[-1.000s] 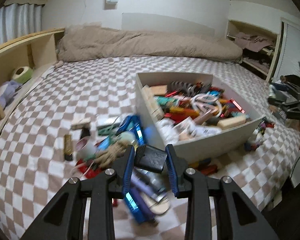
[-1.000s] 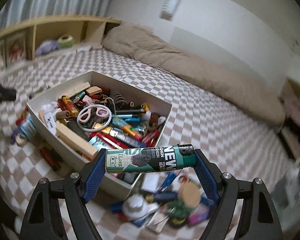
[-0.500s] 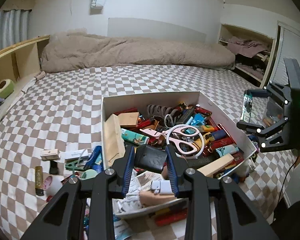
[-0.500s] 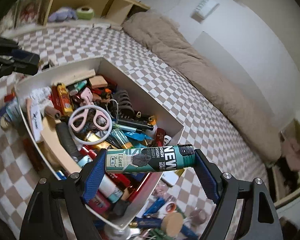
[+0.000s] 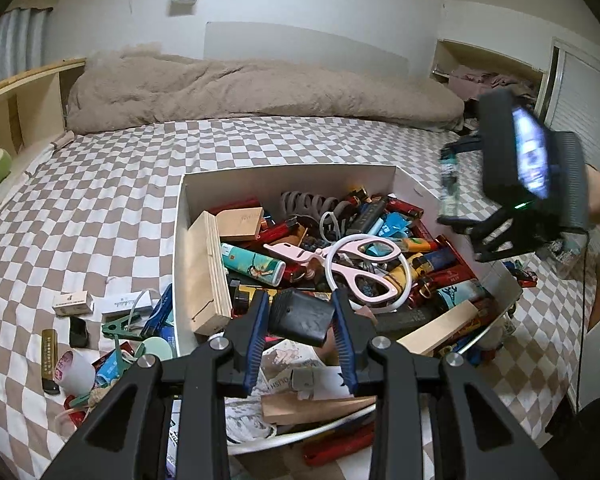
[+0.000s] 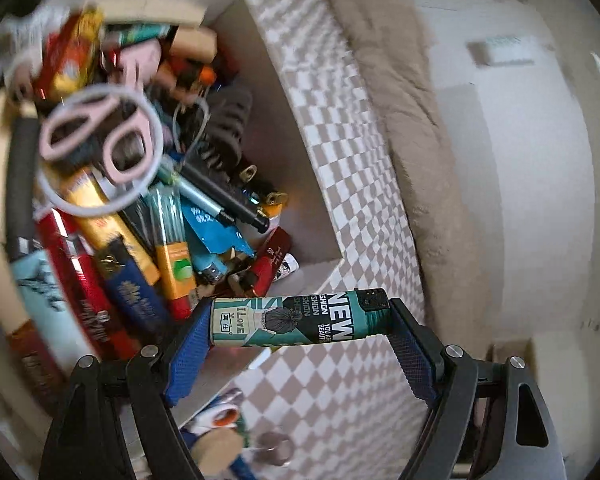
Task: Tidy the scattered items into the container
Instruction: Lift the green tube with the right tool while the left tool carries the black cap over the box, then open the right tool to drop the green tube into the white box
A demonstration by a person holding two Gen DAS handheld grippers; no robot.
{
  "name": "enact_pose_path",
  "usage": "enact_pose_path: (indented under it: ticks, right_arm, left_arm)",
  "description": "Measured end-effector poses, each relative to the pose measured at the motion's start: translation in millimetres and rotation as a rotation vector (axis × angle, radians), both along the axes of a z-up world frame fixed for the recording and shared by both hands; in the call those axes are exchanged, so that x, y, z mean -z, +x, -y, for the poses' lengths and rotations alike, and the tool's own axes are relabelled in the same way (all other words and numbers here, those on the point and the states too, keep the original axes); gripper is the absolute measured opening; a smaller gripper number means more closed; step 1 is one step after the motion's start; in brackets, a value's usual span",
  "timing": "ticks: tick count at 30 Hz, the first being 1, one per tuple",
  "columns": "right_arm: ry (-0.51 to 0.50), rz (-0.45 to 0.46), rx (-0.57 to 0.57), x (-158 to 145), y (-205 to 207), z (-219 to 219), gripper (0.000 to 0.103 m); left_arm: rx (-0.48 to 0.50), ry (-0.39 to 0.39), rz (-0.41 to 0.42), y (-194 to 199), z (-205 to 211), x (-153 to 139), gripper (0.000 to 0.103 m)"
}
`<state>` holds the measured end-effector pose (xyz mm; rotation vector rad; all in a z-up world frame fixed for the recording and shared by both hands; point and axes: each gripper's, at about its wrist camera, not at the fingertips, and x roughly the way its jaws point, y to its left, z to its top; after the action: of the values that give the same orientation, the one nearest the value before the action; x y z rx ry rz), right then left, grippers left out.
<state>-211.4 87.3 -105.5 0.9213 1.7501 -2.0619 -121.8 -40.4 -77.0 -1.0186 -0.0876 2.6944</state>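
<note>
A checkered bedspread (image 5: 120, 184) carried the white container (image 5: 284, 172), crammed with lighters, tubes and pink scissors (image 5: 356, 264). The left gripper (image 5: 300, 322) was clenched on a small black case (image 5: 300, 316) above the container's near end. The right gripper (image 6: 300, 320) grasped a teal lighter (image 6: 296, 322) endwise over the container's corner. Loose items (image 5: 100, 332) lay beside the container.

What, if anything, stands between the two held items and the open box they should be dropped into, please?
Nothing visible does. The left claw holds a black case over the box, and the right claw holds a teal tube at its corner. The box has no lid, only heaped clutter inside.
</note>
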Motion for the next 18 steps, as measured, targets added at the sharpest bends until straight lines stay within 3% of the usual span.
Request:
enact_pose_path:
  ticks: [7,14,18]
  right_arm:
    - [0.192,0.105,-0.017,35.9,-29.5,14.8,0.084]
    - [0.226,0.158,0.043,42.8,-57.2,20.6,0.084]
    - [0.262,0.184,-0.013,43.2,-54.6,23.3,0.084]
  left_arm:
    - [0.022,0.017,0.010,-4.1,1.5,2.9,0.032]
    - [0.045,0.044,-0.003,-4.7,4.6,-4.0,0.032]
    - [0.053,0.062,-0.011,-4.0,7.7,-7.3,0.032]
